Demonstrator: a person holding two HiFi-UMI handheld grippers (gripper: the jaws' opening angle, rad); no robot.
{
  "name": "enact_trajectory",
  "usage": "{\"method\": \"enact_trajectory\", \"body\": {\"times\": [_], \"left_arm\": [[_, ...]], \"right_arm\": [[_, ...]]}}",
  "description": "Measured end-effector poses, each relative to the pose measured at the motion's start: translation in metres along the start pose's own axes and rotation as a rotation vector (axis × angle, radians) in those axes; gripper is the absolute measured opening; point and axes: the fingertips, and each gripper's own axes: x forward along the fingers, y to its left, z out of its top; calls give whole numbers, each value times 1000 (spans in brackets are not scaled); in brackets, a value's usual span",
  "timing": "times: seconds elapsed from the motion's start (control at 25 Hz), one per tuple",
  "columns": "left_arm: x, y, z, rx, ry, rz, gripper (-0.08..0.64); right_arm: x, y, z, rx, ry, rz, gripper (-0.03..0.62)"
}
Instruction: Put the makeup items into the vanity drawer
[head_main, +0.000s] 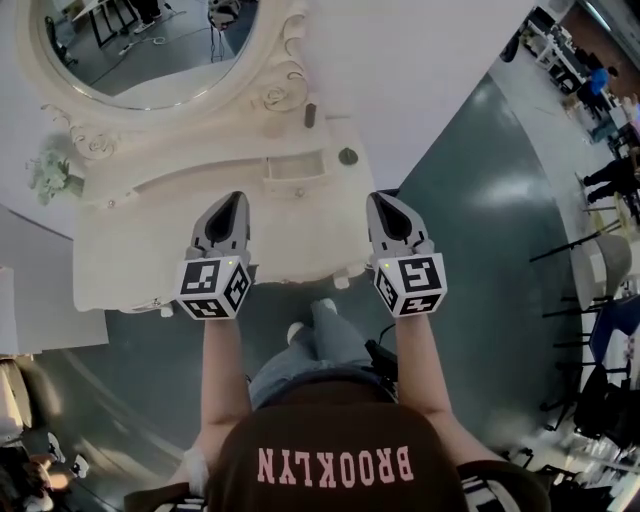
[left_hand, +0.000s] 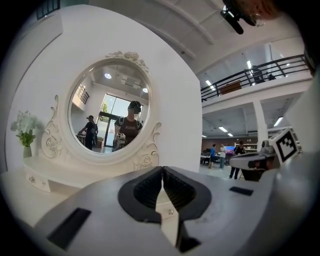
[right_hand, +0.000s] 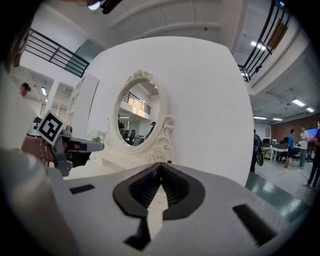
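A white vanity (head_main: 180, 215) with an oval mirror (head_main: 150, 50) stands in front of me. On its top, at the right, are a small dark upright tube (head_main: 310, 115) and a round dark item (head_main: 347, 156). A drawer front (head_main: 296, 167) shows below the mirror and looks closed. My left gripper (head_main: 236, 198) and right gripper (head_main: 383, 198) hover side by side over the vanity's front edge. The left gripper (left_hand: 162, 170) is shut with nothing in it. The right gripper (right_hand: 161, 165) is shut and holds nothing either.
White flowers (head_main: 50, 172) stand at the vanity's left end. Grey-green floor (head_main: 500, 200) spreads to the right, with chairs (head_main: 600, 265) and people far off. A white wall (head_main: 420, 50) backs the vanity. My legs and feet (head_main: 320, 325) are below the front edge.
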Motion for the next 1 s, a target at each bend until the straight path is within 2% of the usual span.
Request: {"method": "enact_trajectory", "body": {"times": [0.44,0.72,0.88,1.0], "left_arm": [[60,27,-32,-4,93,20,9],[110,45,-34,-2,118,56,9],[136,52,-36,6,136,71,9],[152,60,-43,8,158,90,9]], "right_arm": [[74,-42,-44,67,106,-21,-2],[125,-68,-77,100,197,26,-1],[154,-83,-101,131,270,51,134],[176,-89,-118,143,315,84,137]]}}
